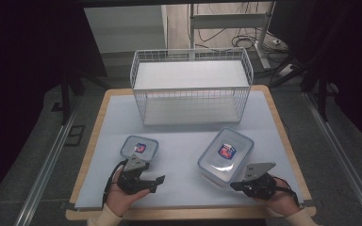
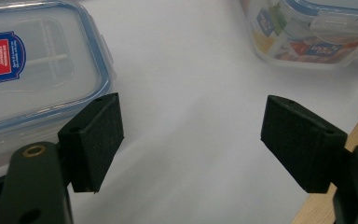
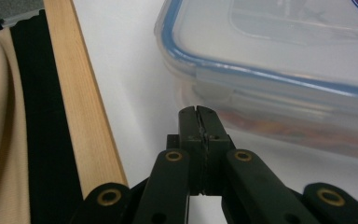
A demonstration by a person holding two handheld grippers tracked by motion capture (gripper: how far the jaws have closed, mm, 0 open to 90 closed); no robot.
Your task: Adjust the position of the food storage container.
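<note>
A white wire basket (image 1: pixel 191 84) stands upright at the far middle of the table (image 1: pixel 283 141), well apart from the near edge; its open top faces up and a pale floor shows through its mesh; a white mat (image 1: pixel 179 146) covers the tabletop, leaving a wooden rim bare around it; beyond the table, a metal frame (image 1: pixel 231 21) and loose cables (image 1: pixel 245 42) lie on the floor; grey rails (image 1: pixel 47 160) run along both sides.
</note>
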